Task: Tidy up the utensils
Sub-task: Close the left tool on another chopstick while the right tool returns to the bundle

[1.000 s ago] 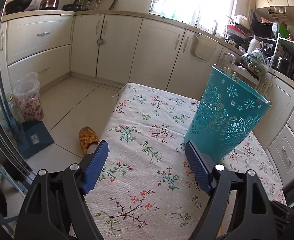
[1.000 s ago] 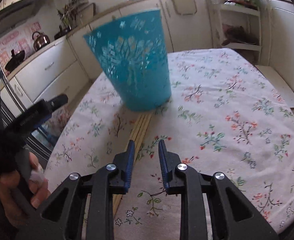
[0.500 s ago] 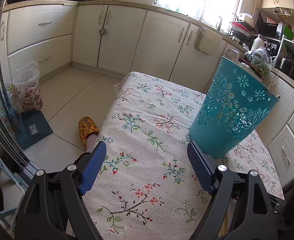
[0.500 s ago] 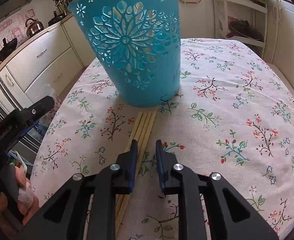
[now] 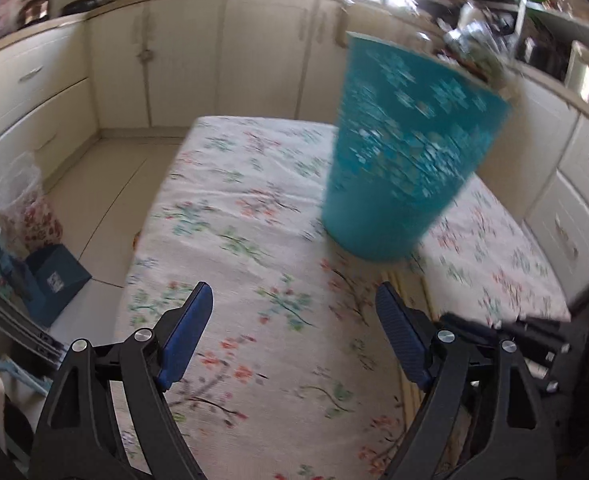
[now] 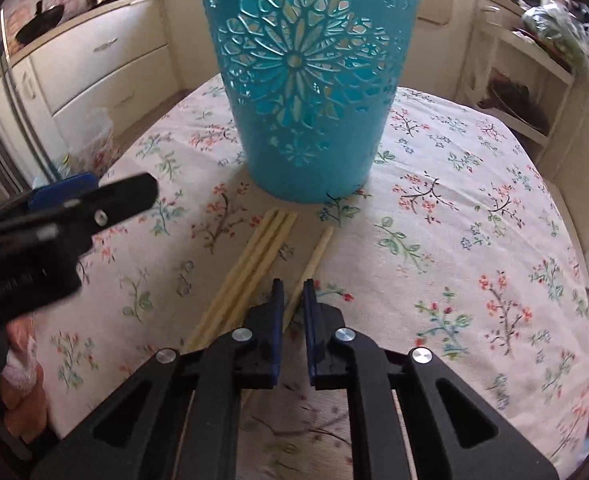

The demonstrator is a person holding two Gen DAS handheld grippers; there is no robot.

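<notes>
A teal perforated basket (image 6: 308,80) stands upright on the floral tablecloth (image 6: 474,240); it also shows in the left wrist view (image 5: 402,152). Several pale wooden chopsticks (image 6: 254,264) lie on the cloth in front of it. One chopstick (image 6: 314,260) lies apart to the right, and its near end runs between the fingers of my right gripper (image 6: 293,292), which is nearly closed around it. My left gripper (image 5: 290,308) is wide open and empty above the cloth, left of the chopsticks; it also appears at the left of the right wrist view (image 6: 74,208).
Cream kitchen cabinets (image 5: 254,56) run behind the table. A plastic bag (image 5: 26,204) and a blue box (image 5: 56,280) sit on the floor at the left. An open shelf unit (image 6: 522,92) stands at the back right. The table edge drops off at the left (image 5: 150,216).
My right gripper has moved closer to the basket and closed around one chopstick, which now lies apart from the bundle. My left gripper swung right and nearer, staying open.
</notes>
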